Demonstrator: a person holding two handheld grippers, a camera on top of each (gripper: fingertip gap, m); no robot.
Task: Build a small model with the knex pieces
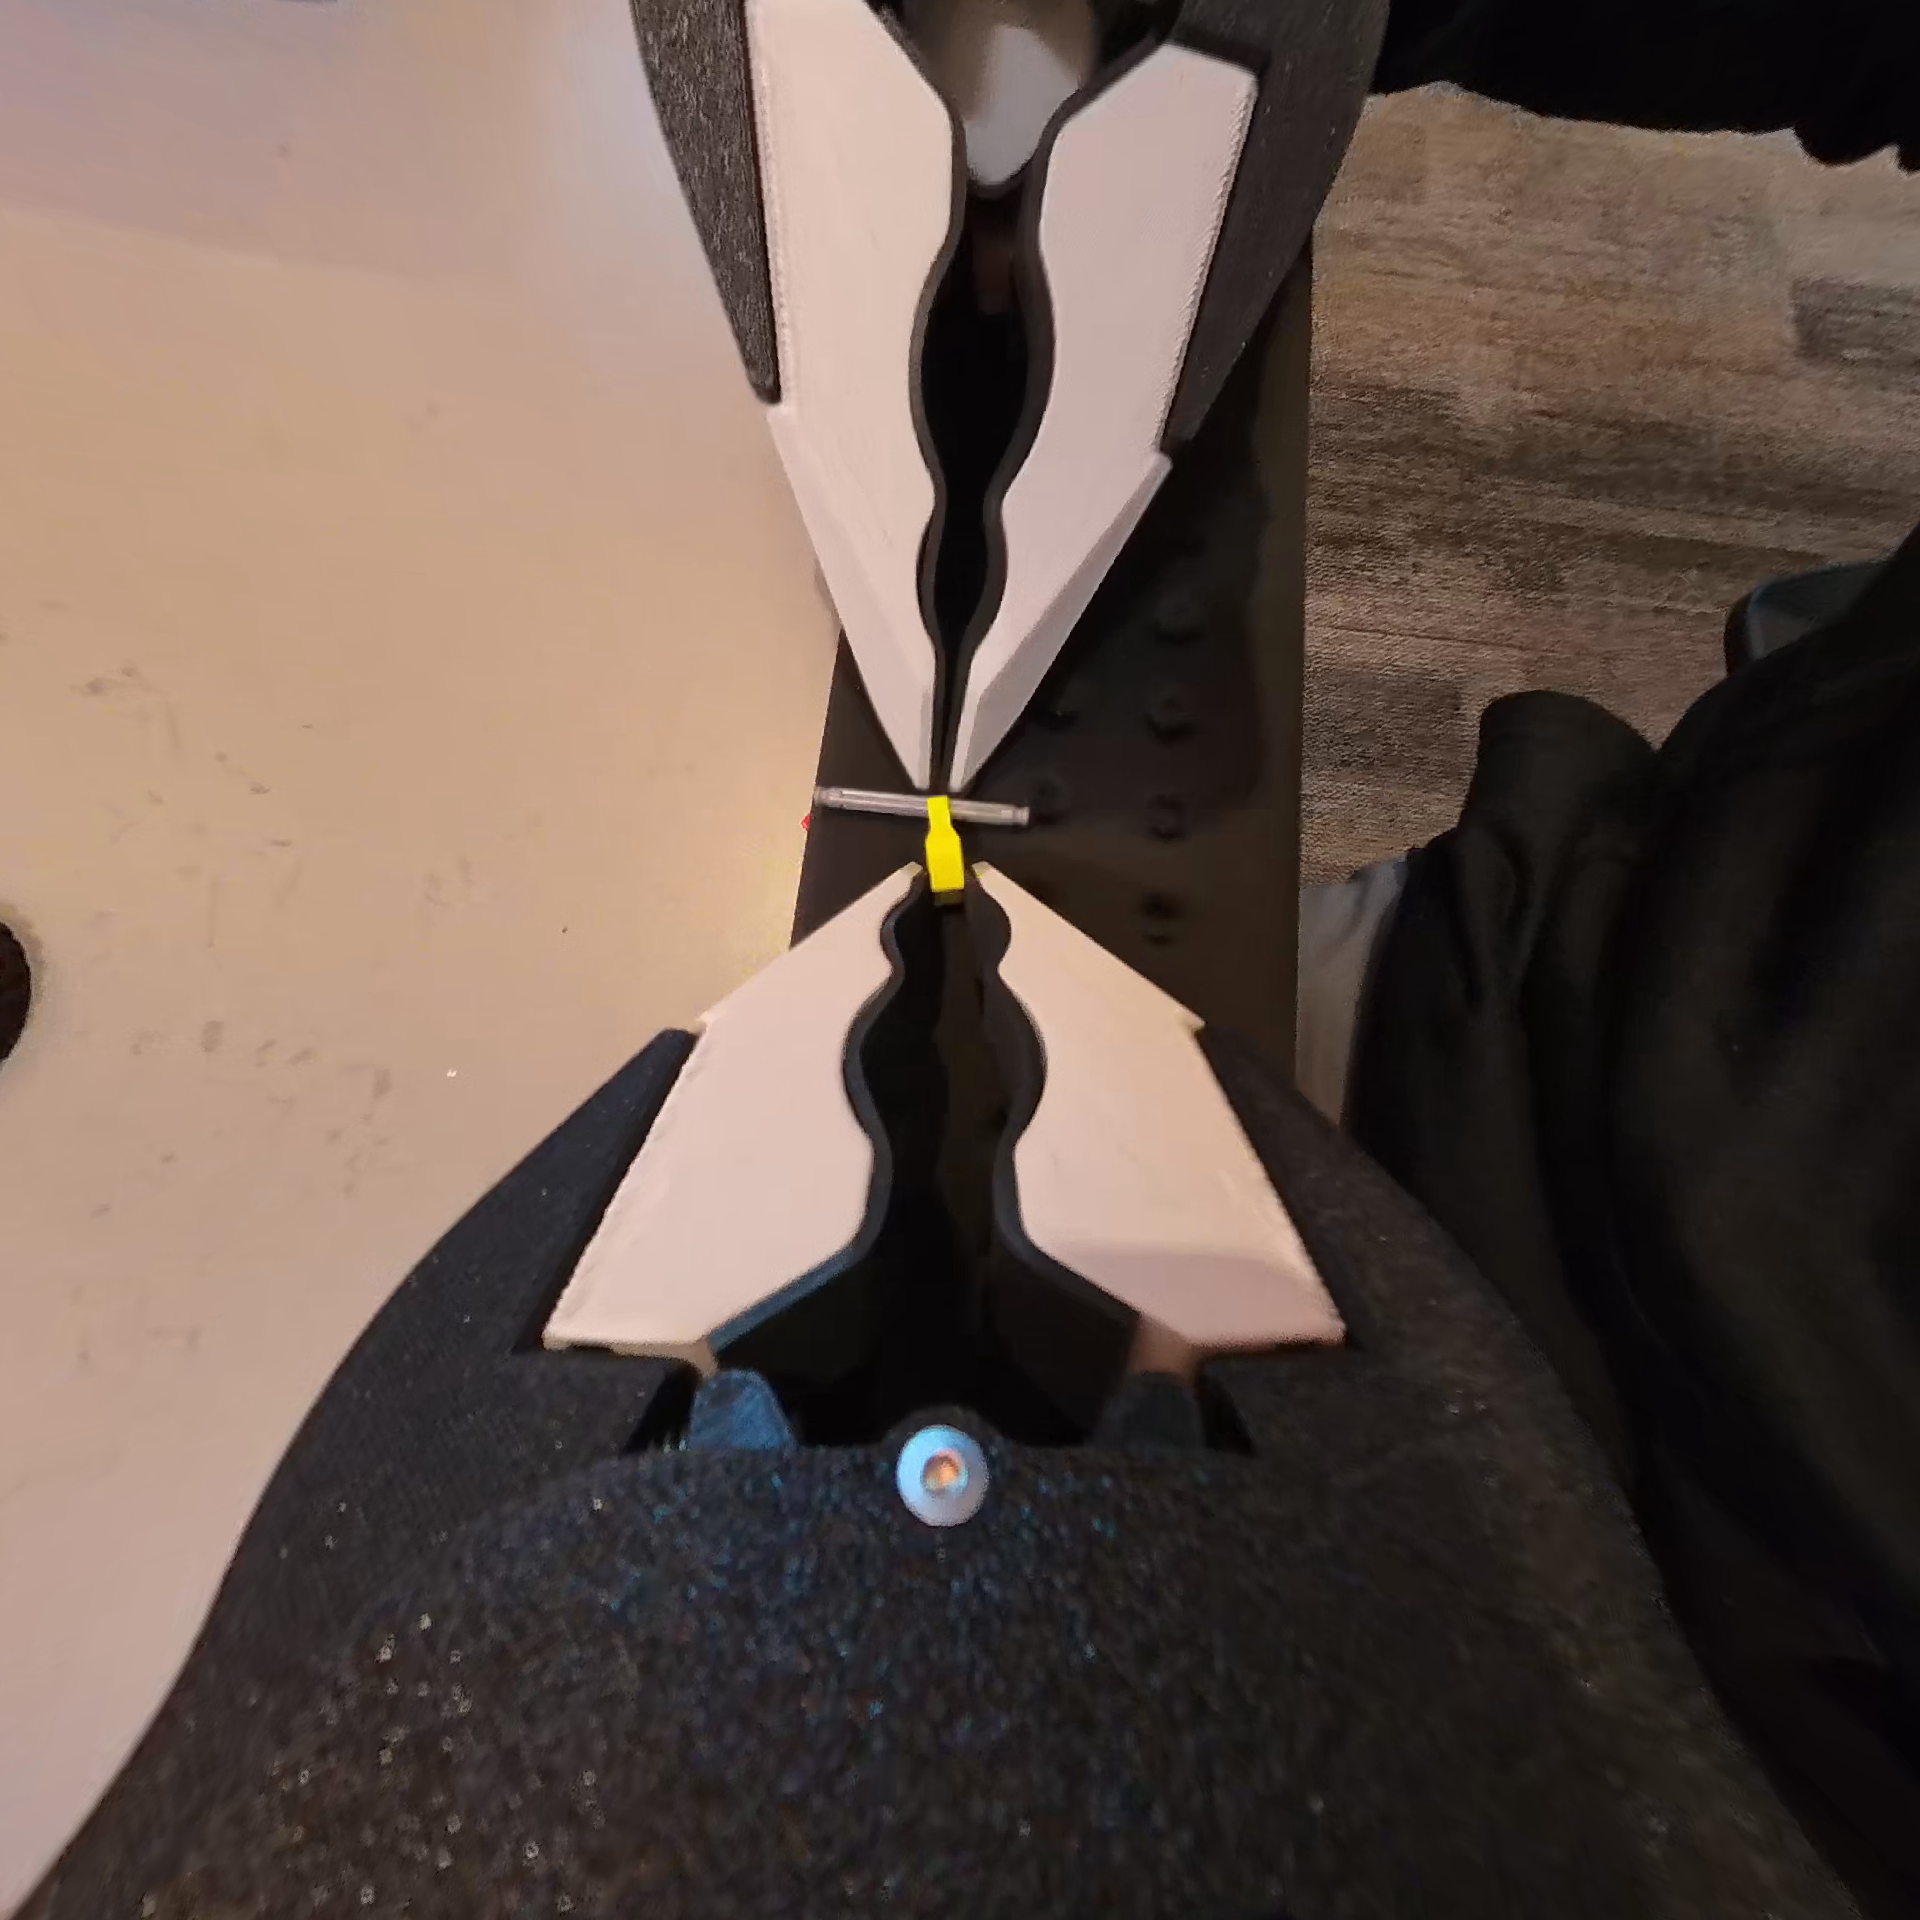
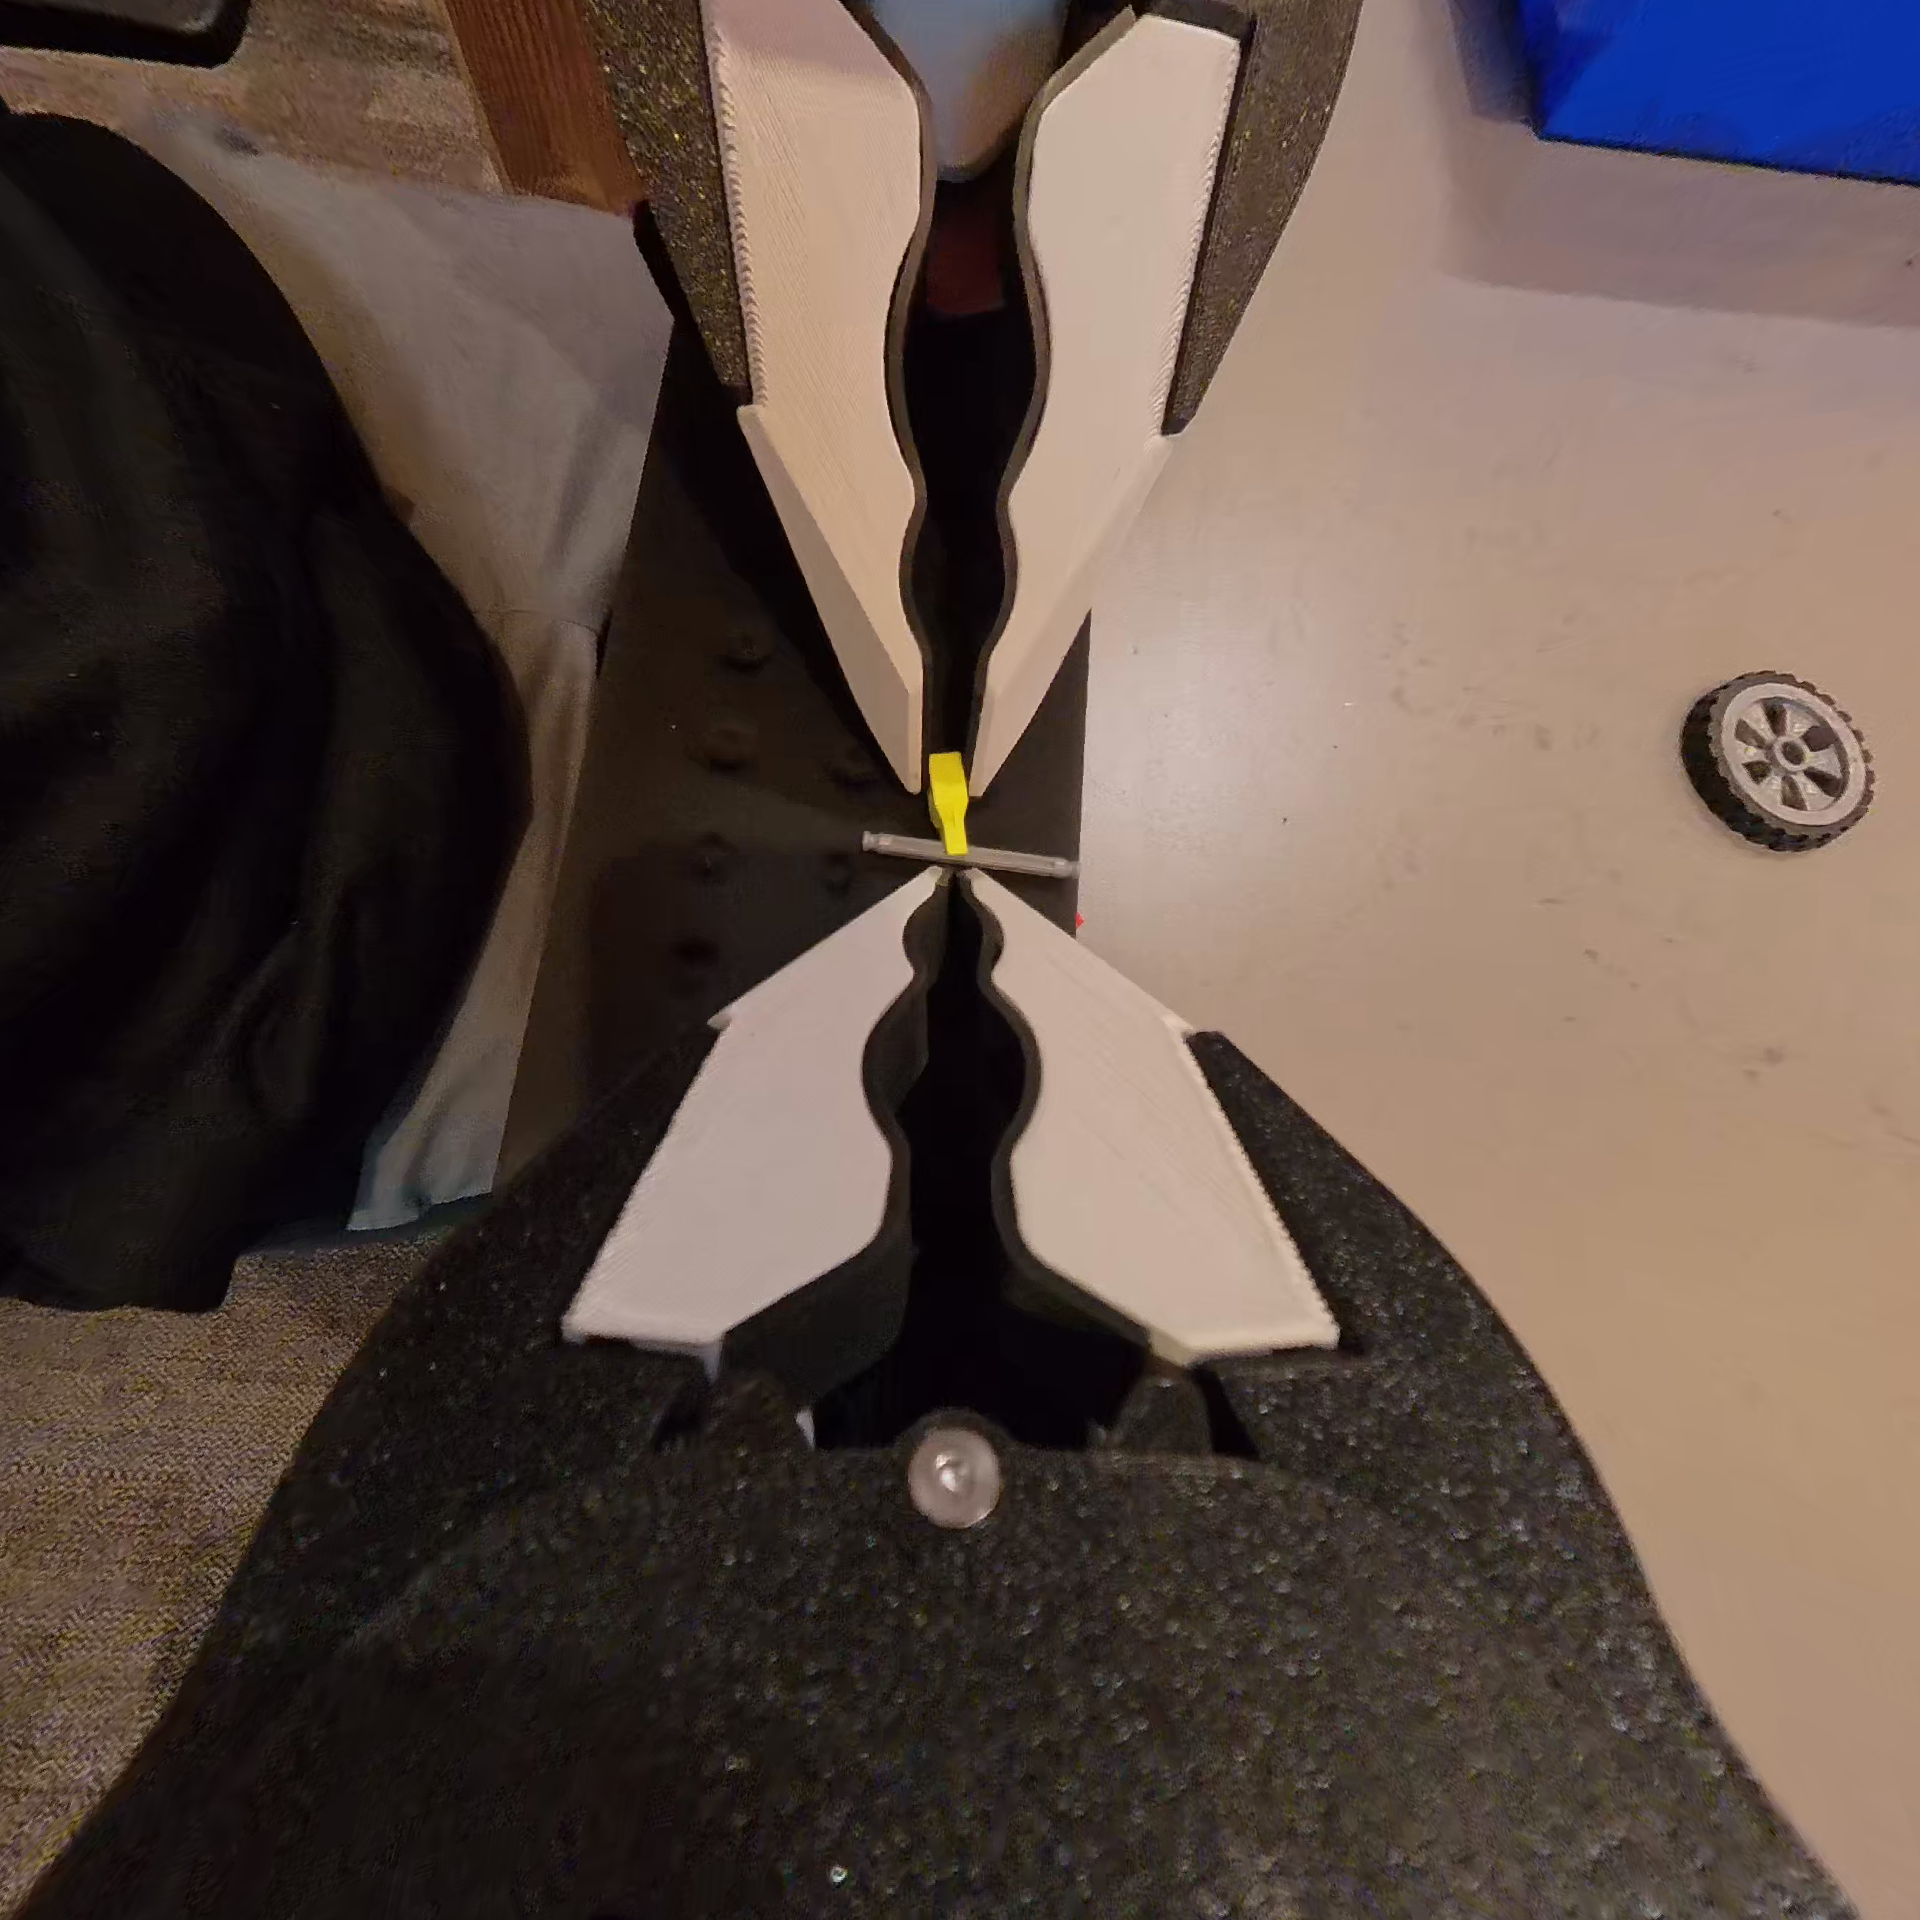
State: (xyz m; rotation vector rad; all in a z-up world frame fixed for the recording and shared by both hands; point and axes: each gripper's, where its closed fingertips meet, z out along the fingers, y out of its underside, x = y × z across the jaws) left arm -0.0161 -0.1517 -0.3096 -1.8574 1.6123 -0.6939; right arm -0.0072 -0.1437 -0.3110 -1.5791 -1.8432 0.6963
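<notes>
My two grippers face each other tip to tip above a black studded plate (image 1: 1174, 727). My left gripper (image 1: 943, 883) is shut on a small yellow plastic piece (image 1: 943, 857). The far end of the yellow piece sits on a thin metal axle pin (image 1: 873, 801). My right gripper (image 2: 951, 878) is shut on that axle pin (image 2: 1013, 858) at its very tips. The axle lies crosswise between the two sets of tips. The yellow piece (image 2: 945, 790) and the left gripper (image 2: 948, 764) show at the top of the right wrist view. The right gripper (image 1: 940, 779) shows at the top of the left wrist view.
A grey toy wheel with a black tyre (image 2: 1779, 761) lies on the pale table (image 2: 1455, 623). A blue box (image 2: 1714, 83) stands at the far corner. A dark round thing (image 1: 10, 992) is cut off by the frame. A person's dark clothing (image 1: 1662, 1039) and carpet (image 1: 1558, 312) lie beyond the table edge. Both grippers' tips are roughly 20 cm from the dark round thing (image 1: 10, 992).
</notes>
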